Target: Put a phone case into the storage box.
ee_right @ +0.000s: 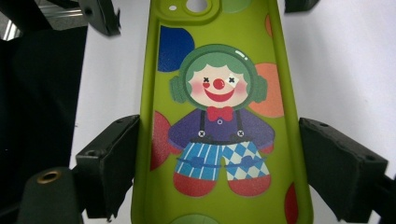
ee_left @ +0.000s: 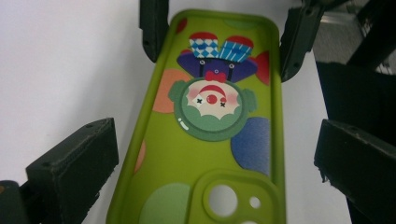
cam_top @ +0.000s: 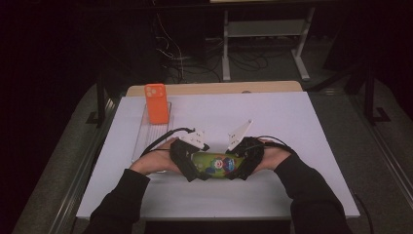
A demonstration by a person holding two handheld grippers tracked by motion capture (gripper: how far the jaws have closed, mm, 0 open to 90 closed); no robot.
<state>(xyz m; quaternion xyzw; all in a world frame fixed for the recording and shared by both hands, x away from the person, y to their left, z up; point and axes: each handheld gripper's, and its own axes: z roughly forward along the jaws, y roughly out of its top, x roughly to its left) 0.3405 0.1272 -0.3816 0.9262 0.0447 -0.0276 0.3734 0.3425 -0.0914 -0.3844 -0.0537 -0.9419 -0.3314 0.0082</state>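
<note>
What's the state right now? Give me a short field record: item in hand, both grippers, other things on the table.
item: green phone case with a clown print, lying flat on the white table, camera cutout toward the left gripper
left gripper: jaws open, one on each side of the case's camera end, gaps visible on both sides
right gripper: jaws straddle the case's other end; left jaw at the edge, right jaw slightly off
other: orange phone case standing at the far left, on a clear tray

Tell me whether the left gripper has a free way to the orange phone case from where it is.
Probably yes: the left gripper sits open around the green clown case, and only bare table lies between it and the orange phone case.
</note>
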